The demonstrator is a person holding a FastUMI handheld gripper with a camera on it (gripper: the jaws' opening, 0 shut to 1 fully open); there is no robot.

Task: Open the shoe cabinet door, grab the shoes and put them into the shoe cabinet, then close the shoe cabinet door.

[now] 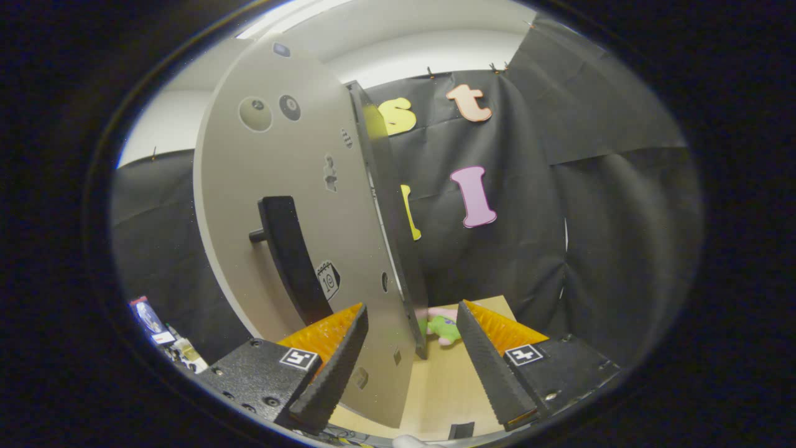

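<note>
So we've got the shoe cabinet door [292, 249] swung out and standing edge-on right in front of us, a big pale grey panel that runs from just ahead of the left finger way up past it. Its thin edge sits pretty much in the gap between the fingers, a bit closer to the left one. The gripper [410, 323] is spread wide and isn't holding anything; we can't see either finger actually pressing on the door, though the left one looks very near the panel face.

On the door's face, up and to the left of the left finger, there's the dark handle [287, 252], a long curved bar on a short peg, well clear of the fingertips. A small sticker [328, 279] sits just beside its lower end.

Beyond the fingers, low down past the door's edge, we spot the shoes [443, 323], something small in pink and green lying on the light wooden tabletop [435, 379]. They're mostly tucked behind the door edge, so we can't tell how many there are or how they're lying. Off to the left of the left finger there's some clutter [163, 339] too blurry to make out.
</note>
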